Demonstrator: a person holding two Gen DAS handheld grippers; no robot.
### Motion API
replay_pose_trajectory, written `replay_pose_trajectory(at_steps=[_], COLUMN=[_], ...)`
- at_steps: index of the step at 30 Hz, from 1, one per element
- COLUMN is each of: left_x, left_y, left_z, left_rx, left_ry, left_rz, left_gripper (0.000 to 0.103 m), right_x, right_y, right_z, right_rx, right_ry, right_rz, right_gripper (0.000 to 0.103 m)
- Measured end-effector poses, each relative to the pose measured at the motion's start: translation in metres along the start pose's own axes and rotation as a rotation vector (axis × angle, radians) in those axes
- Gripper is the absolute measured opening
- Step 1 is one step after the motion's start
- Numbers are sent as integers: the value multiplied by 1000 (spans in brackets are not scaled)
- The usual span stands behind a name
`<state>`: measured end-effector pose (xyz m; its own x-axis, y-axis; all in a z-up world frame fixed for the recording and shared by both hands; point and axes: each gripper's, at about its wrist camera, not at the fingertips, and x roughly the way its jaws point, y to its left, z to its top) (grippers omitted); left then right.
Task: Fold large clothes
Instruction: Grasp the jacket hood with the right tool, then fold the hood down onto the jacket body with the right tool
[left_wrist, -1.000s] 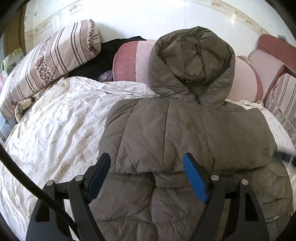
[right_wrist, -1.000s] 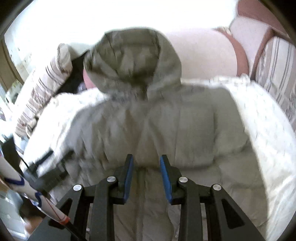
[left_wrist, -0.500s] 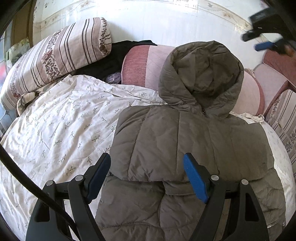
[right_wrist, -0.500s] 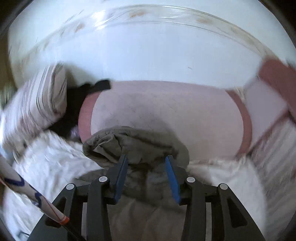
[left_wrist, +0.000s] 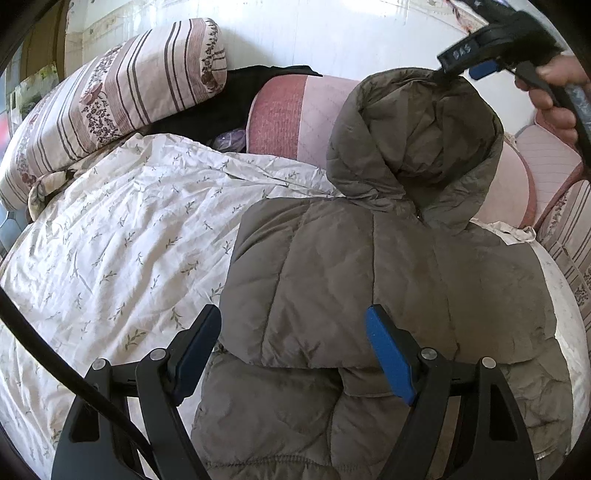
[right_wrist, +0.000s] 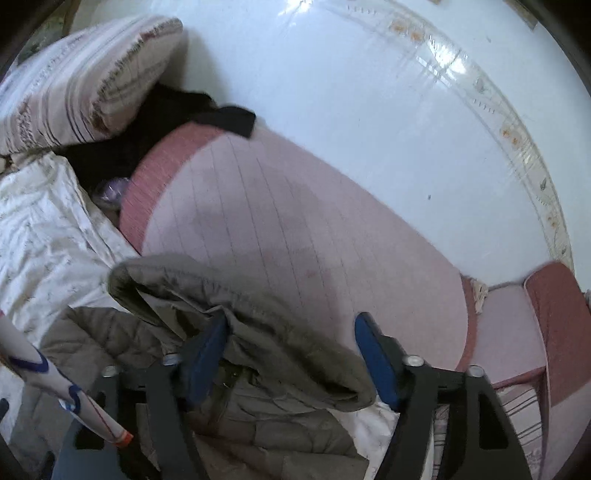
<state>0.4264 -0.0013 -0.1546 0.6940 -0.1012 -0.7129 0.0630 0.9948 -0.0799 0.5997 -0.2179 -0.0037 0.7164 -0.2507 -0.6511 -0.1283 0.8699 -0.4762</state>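
Note:
A grey-brown quilted hooded jacket lies on the bed with its sleeves folded in, its hood propped against a pink cushion. My left gripper is open above the jacket's lower middle and holds nothing. My right gripper is open at the top of the hood, whose rim lies between the jaws. It also shows in the left wrist view at the hood's top edge, held by a hand.
A floral white sheet covers the bed. A striped pillow and a black garment lie at the back left. Pink cushions line the white wall. A striped pillow is at the right.
My right gripper has moved from over the jacket's body up to the hood and opened wider around its rim. My left gripper has shifted slightly left and stayed open.

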Motion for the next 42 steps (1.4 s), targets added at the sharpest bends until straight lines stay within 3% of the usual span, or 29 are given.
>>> replay_pose_trajectory(at_steps=[1,2,4,10,14,19,24,26,29,32,38,42], left_x=[1,2,2,-2,-12,-22,-24,-25,-21,-5,7,12], left_y=[-1,-1,-1,6,14,21,3,-11,-30,-38,-18,-17], left_z=[0,0,0,3,6,10,6,1,-5,-11,-7,-10], left_rx=[2,5,6,-17,-49,-92,-61,-47,-30,-18,-87,-79], left_ry=[2,3,-1,-4,-26,-46,-55,-51,-45,-1,17,37], left_rz=[-2,-2,3,-3,-10,-36,-83,-136,-190,-160,-138,-104], left_gripper=[80,80,80,80,80,80,80,80,80,80,79,79], right_x=[6,10,3,-53,-103,-145,-147,-140,-120,-118,-124,-100], right_y=[-1,-2,0,-3,9,39,79,95,105,93,34,24], right_z=[-3,-7,-19,-66,-123,-218,-291,-311,-321,-317,-278,-236], right_rx=[13,28,10,53,50,75,123,142,186,269,415,487], right_ry=[25,51,9,-67,-113,-125,-93,-78,-58,-82,-167,-177], right_rz=[8,23,20,63,97,136,214,245,239,294,315,340], right_gripper=[8,7,6,5,4,3,0,0,0,0,1,3])
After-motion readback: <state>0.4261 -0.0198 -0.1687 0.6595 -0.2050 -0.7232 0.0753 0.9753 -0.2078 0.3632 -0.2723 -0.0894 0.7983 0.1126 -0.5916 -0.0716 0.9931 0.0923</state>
